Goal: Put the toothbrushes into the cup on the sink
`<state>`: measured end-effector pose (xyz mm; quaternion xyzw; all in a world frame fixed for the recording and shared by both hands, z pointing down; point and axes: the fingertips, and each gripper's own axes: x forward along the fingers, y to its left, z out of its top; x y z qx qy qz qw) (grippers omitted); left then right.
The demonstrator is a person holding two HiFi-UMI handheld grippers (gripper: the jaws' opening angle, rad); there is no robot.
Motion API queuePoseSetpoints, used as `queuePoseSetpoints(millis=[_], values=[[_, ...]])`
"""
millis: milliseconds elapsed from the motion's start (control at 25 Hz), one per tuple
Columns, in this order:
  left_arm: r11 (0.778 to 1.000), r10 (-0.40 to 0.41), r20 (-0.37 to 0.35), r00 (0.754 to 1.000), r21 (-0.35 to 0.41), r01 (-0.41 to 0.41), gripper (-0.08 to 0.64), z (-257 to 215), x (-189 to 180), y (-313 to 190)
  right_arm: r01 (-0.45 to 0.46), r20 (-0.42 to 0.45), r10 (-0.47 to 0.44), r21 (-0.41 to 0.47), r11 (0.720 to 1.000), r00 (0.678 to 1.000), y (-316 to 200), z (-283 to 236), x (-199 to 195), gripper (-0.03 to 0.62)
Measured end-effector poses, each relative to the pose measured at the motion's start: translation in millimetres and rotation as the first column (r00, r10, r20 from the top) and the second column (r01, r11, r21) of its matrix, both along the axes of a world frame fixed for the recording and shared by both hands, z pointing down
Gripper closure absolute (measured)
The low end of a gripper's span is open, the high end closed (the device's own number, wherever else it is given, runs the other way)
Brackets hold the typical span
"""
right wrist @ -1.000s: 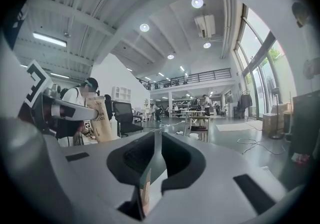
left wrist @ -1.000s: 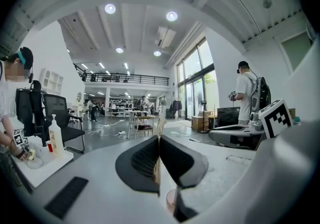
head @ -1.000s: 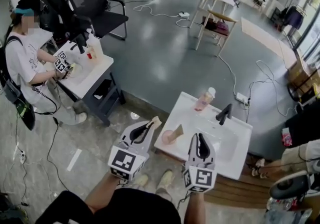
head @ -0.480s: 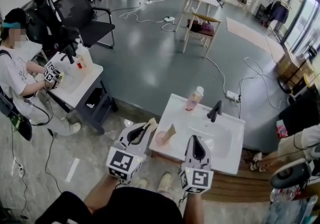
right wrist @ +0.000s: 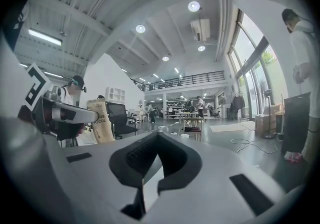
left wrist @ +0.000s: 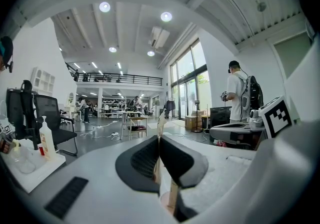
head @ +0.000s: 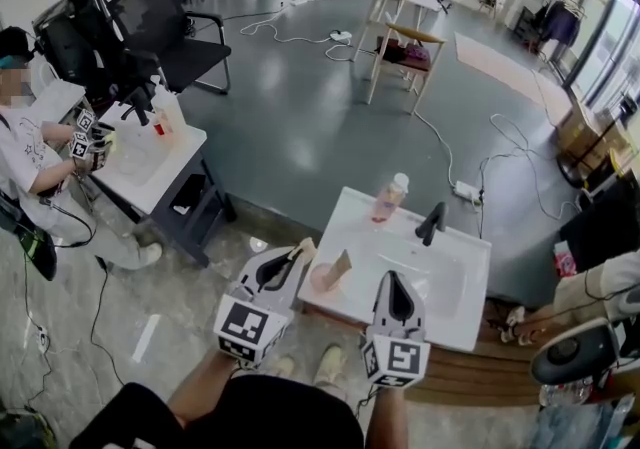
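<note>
The left gripper (head: 288,262), jaws clamped on a boxed toothbrush (head: 302,251) whose long axis tilts up and forward, hangs just left of the pink cup (head: 322,278) on the sink (head: 455,312) corner, where 1 other toothbrush (head: 342,266) stands, while the right gripper (head: 397,285) is closed and empty.
</note>
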<state>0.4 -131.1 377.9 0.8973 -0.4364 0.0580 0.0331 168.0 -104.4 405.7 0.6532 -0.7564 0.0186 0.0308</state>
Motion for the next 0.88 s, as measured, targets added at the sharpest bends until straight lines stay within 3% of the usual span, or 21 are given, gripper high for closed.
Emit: queuePoseSetpoints(millis=[880], values=[[0.992, -0.002, 0.012, 1.000, -0.127, 0.003, 0.554, 58, 33, -21, 0.005, 0.042, 0.000, -0.105, 0.994, 0.999, -10, 47, 29, 0.594]])
